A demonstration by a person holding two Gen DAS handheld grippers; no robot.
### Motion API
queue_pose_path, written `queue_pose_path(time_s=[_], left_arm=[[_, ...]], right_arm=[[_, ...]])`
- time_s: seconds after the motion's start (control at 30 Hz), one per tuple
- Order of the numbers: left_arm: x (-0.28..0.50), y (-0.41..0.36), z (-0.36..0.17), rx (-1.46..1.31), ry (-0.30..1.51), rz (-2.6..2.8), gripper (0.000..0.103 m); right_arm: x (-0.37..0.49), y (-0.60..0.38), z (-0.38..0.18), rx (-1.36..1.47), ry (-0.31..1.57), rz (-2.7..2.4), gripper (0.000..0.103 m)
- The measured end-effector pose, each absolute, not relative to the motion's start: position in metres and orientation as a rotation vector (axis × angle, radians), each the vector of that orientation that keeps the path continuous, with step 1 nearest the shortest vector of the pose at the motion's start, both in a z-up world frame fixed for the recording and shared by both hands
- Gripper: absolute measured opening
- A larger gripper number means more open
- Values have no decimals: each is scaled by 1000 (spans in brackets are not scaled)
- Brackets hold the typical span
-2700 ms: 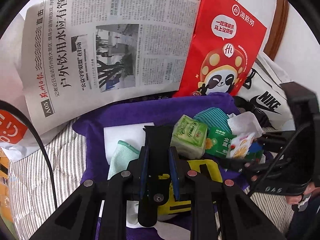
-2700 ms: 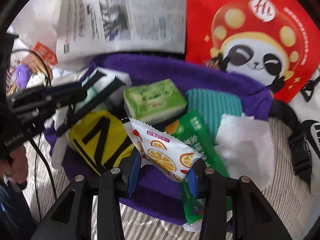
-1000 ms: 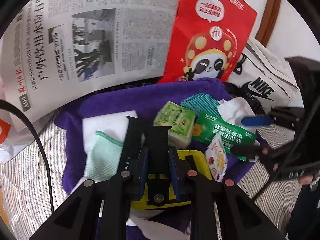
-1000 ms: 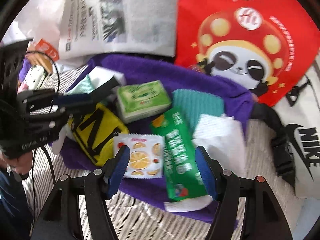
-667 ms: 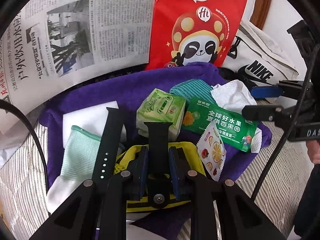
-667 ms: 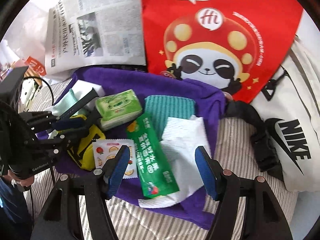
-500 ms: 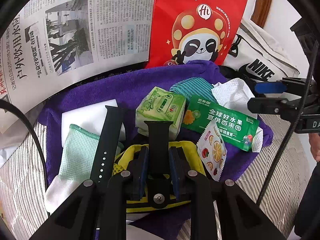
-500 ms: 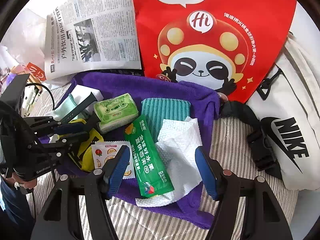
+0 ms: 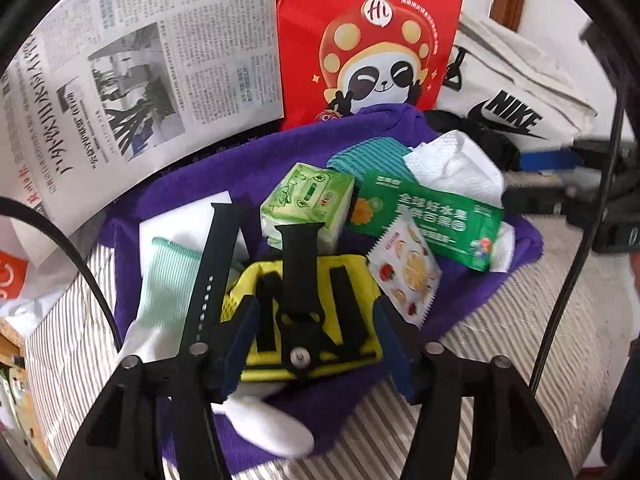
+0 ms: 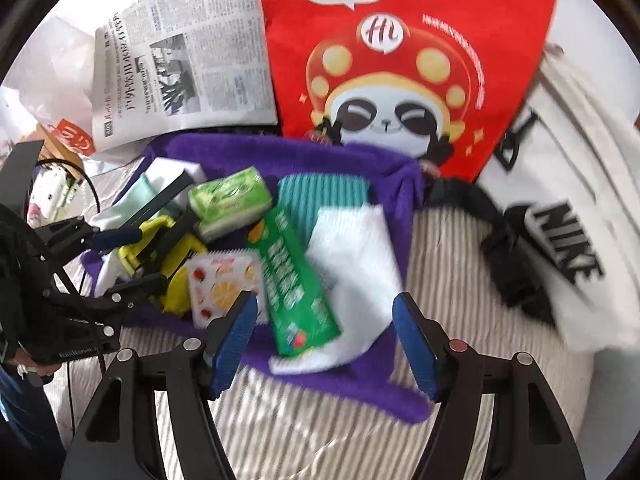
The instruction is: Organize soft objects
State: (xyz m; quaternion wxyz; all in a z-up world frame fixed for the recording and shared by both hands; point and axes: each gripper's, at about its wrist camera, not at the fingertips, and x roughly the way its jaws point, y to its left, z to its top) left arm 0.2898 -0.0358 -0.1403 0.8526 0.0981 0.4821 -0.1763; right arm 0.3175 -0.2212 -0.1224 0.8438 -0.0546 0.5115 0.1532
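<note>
A: Largest first. Grey-and-white striped bed cover (image 10: 460,280) underneath. On it a rumpled purple plush towel (image 9: 224,168), which carries the small soft items. Behind it lean a red paper bag with a cartoon panda (image 10: 400,80), a printed newspaper sheet (image 9: 140,72) and a white canvas bag with black lettering (image 10: 568,232).

B: Orientation of the pieces?

A: Long green foil snack pouch (image 10: 294,280): in the right wrist view its long axis runs from upper left to lower right, lower end over a white paper tissue (image 10: 352,256). Black perforated watch strap (image 9: 208,268): long axis near vertical in the left wrist view, lying over a mint-green and white sock (image 9: 164,276). A second short black strap piece (image 9: 298,264) lies on the yellow mesh pouch with black webbing (image 9: 344,280), pointing away from the camera.

B: Grippers?

A: Left gripper (image 9: 312,344): jaws opening, blue pads either side of the yellow pouch and strap piece, not pressing. Right gripper (image 10: 324,340): jaws spread wide, nothing pinched, hanging over the green pouch's end.

B: Smaller bits, trouble spots?

A: Green tissue pack (image 9: 308,204), teal ribbed cloth (image 10: 320,196), white fruit-print sachet (image 10: 226,284). The sock's toe is hidden under the left gripper; the right view is blurred.
</note>
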Motion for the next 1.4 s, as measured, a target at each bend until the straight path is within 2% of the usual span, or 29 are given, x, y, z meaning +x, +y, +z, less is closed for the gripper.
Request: queue_pose_path(time_s=[0.13, 0.2, 0.37, 0.7, 1.1, 1.4], left_arm=[[272, -32, -122, 229, 973, -315, 78], [261, -29, -112, 220, 955, -304, 79], [233, -25, -91, 167, 928, -272, 92], [158, -13, -61, 75, 876, -159, 92], [98, -1, -52, -18, 849, -58, 93], [84, 1, -55, -34, 851, -42, 93]], right_arm=[[296, -226, -126, -71, 1090, 321, 70], [282, -228, -125, -42, 1094, 309, 70], [247, -230, -110, 17, 1059, 301, 83], [173, -214, -71, -28, 935, 212, 98], [110, -216, -45, 19, 857, 153, 99], [96, -206, -60, 8, 890, 163, 99]])
